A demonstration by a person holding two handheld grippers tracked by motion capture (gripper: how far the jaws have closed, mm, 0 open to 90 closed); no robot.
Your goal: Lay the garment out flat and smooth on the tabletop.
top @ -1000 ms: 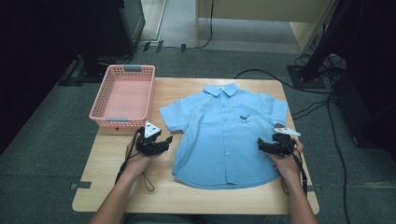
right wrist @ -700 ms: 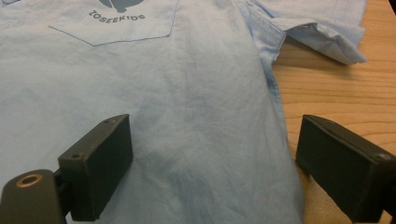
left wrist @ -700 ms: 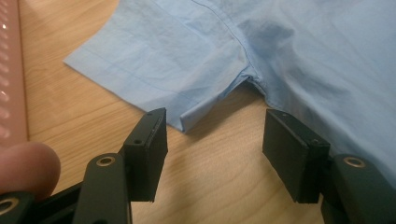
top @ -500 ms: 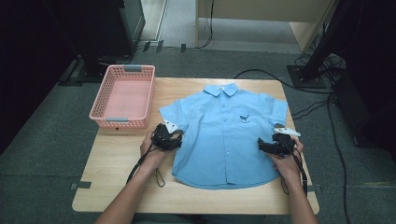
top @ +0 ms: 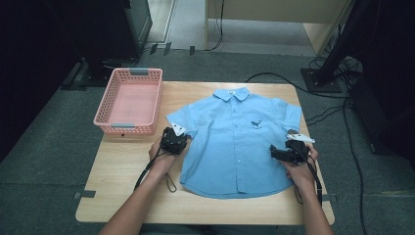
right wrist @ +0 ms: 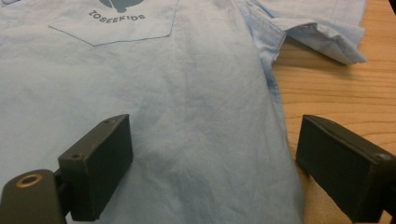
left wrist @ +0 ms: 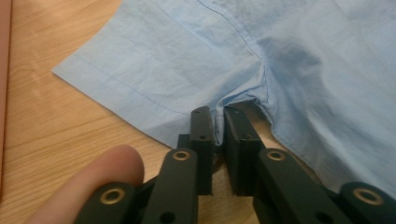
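Two grippers are on the shirt [top: 235, 142], which lies flat and face up on the table [top: 122, 196], collar at 12 o'clock and hem at 6, so its long axis runs straight away from me. My left gripper [left wrist: 215, 126] has just been closing, and its jaws now pinch a fold of cloth between them right at the underarm, where the sleeve [left wrist: 140, 70] meets the side seam; from the high view that spot sits at the shirt's 9 o'clock edge. My right gripper [right wrist: 212, 163] stands wide open, one jaw over the shirt body below the chest pocket [right wrist: 116, 23], the other over bare wood past the side seam, so the 3 o'clock edge lies between the jaws but nothing is pressed yet. I judge the next move turns on that: the right jaws need to shut on the seam running between them before both sides can be lifted or folded together.

At 10 o'clock from the shirt, just off the left sleeve, the pink basket [top: 105, 115] stands with nothing in it.
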